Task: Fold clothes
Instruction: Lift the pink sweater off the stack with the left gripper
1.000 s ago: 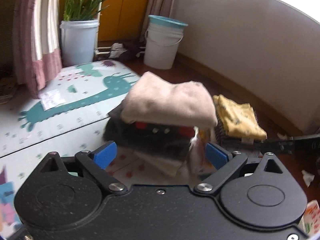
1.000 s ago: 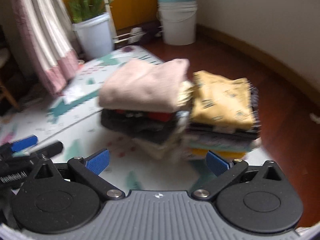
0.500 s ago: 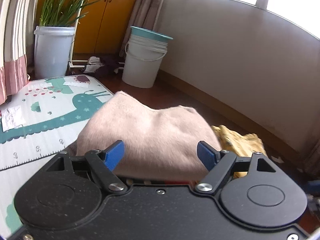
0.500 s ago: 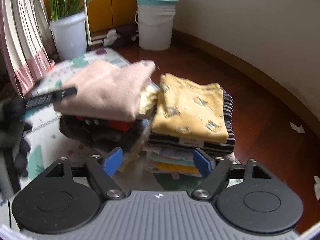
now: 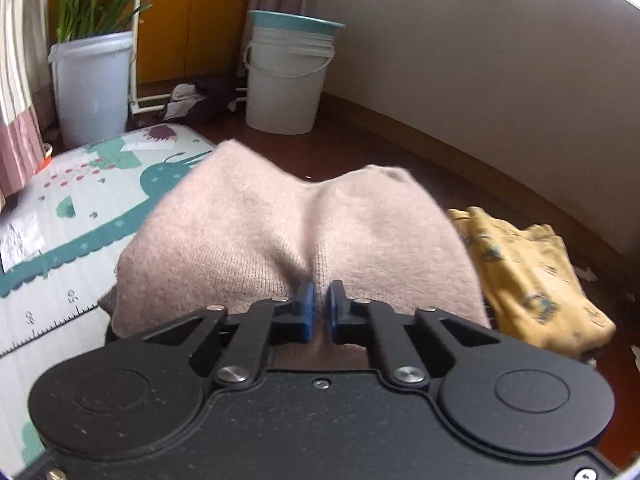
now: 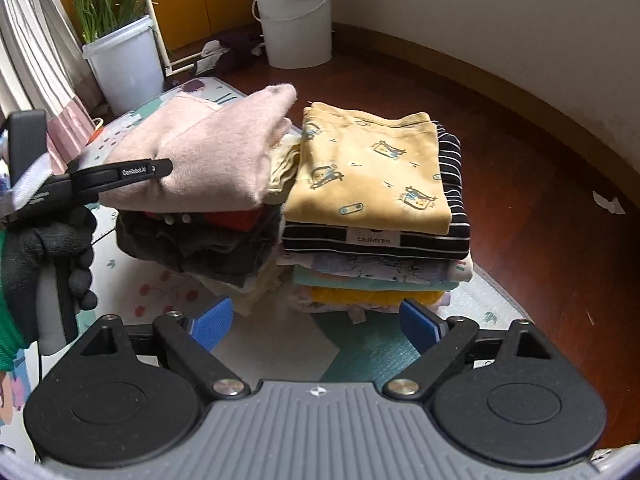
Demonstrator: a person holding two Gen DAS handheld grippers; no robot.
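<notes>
A folded pink knitted sweater (image 5: 296,232) atop the left stack is being pinched by the left gripper (image 5: 319,312) while the right gripper (image 6: 316,322) is being held wide open, empty.

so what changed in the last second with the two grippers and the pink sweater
The left gripper moved in from short of the stacks onto the pink sweater and closed its jaws, pinching a fold of the knit at the near edge. The right gripper came a little closer, jaws wide open, holding nothing. The sweater stayed on top of the dark pile, and the yellow printed top stayed on the neighbouring stack.
</notes>
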